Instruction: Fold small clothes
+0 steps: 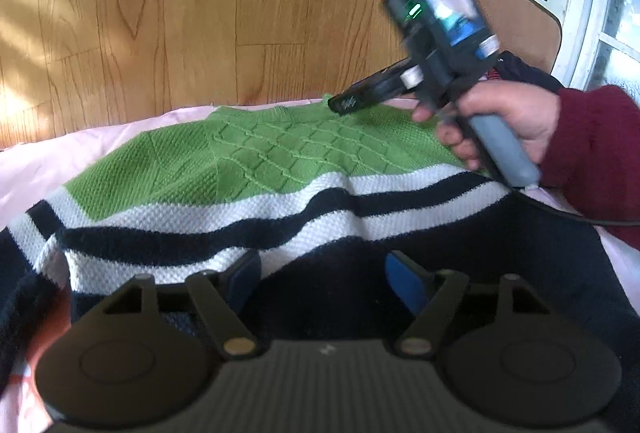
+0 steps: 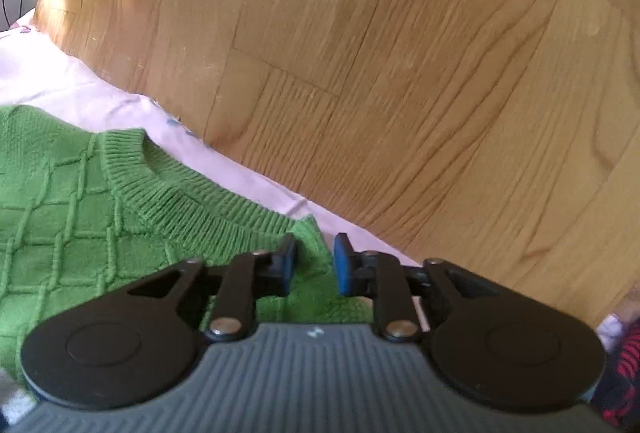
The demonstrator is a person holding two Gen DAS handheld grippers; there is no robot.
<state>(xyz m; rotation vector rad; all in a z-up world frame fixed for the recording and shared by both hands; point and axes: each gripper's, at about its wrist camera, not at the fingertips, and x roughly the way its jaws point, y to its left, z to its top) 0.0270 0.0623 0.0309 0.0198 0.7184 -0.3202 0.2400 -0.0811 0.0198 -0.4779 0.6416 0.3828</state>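
A small knit sweater [image 1: 256,157], green on top with white and navy stripes and a navy lower part, lies flat on a pink sheet [image 1: 36,169]. My left gripper [image 1: 324,273] is open, its blue pads low over the navy hem. My right gripper [image 1: 344,104], held by a hand in a maroon sleeve, reaches to the sweater's far edge. In the right wrist view the right gripper [image 2: 315,263] is open, its blue pads on either side of the green shoulder corner [image 2: 310,233] beside the ribbed collar [image 2: 160,189].
Wooden floor [image 1: 200,13] lies beyond the sheet's far edge. A brown chair seat [image 1: 516,21] and a white door frame stand at the far right. A dark cable [image 1: 576,215] trails from the right gripper's handle.
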